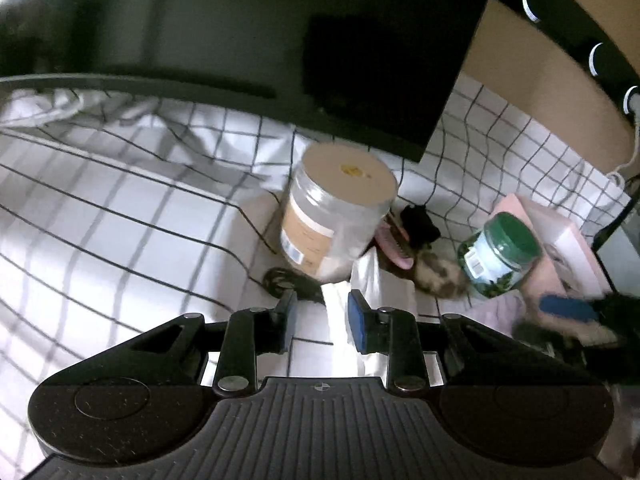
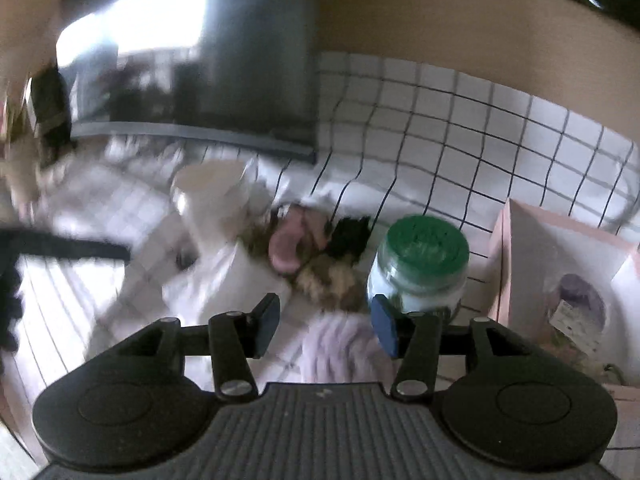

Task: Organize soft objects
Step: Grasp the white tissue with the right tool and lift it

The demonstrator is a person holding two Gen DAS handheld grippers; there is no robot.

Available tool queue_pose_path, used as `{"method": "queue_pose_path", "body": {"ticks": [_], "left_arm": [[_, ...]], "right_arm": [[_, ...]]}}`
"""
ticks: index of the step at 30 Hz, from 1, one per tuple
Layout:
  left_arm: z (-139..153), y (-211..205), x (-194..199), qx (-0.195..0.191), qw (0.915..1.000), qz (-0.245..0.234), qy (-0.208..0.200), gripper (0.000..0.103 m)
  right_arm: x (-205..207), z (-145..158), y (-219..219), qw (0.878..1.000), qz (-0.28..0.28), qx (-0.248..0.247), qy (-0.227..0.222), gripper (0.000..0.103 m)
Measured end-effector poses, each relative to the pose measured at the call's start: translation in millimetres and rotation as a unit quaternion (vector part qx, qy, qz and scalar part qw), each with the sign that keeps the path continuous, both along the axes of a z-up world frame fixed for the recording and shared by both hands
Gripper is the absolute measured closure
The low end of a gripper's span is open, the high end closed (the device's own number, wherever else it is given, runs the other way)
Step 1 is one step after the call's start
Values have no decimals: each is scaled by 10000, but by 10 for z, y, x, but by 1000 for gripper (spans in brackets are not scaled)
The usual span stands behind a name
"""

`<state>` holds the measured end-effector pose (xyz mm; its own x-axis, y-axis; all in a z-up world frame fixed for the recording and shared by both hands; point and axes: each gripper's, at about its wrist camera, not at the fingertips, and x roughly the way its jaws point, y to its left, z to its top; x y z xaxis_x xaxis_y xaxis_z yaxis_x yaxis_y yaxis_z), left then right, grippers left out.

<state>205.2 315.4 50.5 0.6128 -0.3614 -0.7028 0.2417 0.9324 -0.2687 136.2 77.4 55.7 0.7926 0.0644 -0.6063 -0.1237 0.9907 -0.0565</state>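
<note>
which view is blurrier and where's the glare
Right wrist view: heavier motion blur, smearing the beige-lid jar and furry pile; window glare on the dark screen. Left wrist view: sharper, green-lid jar readable, bright patch on the white cloth between the open left claw.

Both wrist views look down close, sharing the green-lidded jar point(image 1: 500, 256) point(image 2: 418, 268) (left's from leftward)

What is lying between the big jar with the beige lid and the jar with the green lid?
Between the beige-lid jar and the green-lid jar lie a pink comb, a black soft item and a furry brown-and-cream soft item. The left wrist view shows it sharpest.
</note>
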Motion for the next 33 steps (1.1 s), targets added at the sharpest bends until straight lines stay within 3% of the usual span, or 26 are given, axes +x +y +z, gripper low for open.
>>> {"method": "queue_pose_path", "body": {"ticks": [4,7,10,13,19,20,21,24,25,26,27,29,33], "left_arm": [[-135,29,25,-254,9996,148,46,72],[-128,184,-73,-416,9982,425,-19,72],[-87,363,-191,-377,9974,619,-45,72],[-58,548,-349,-201,9968,768,-40,72],[-69,829,-531,-286,9946,992,55,72],[-78,850,-535,-316,9945,998,65,72],[-88,860,-524,-341,9945,988,78,72],[-122,804,-415,-355,9954,881,127,72],[-129,765,-376,-364,9957,838,133,72],[-136,716,-324,-399,9960,788,149,72],[-149,660,-272,-447,9962,732,178,72],[-186,523,-137,-564,9962,569,334,72],[-317,285,142,-957,9898,695,797,72]], "right_arm": [[-183,-120,119,9985,303,-434,131,52],[-186,-94,168,9983,484,-191,266,49],[-24,-91,265,9977,564,156,348,36],[285,-169,385,9961,522,475,530,36],[811,-520,520,9942,36,666,848,36],[854,-574,522,9925,-18,738,971,30],[878,-603,555,9928,-51,724,951,26],[832,-644,748,9951,157,311,922,25],[784,-667,825,9954,327,66,898,28],[716,-684,878,9953,470,-147,840,39],[638,-689,912,9950,601,-307,738,60],[482,-667,931,9919,963,-371,743,88],[204,-667,850,9875,1208,-417,920,93]]}}
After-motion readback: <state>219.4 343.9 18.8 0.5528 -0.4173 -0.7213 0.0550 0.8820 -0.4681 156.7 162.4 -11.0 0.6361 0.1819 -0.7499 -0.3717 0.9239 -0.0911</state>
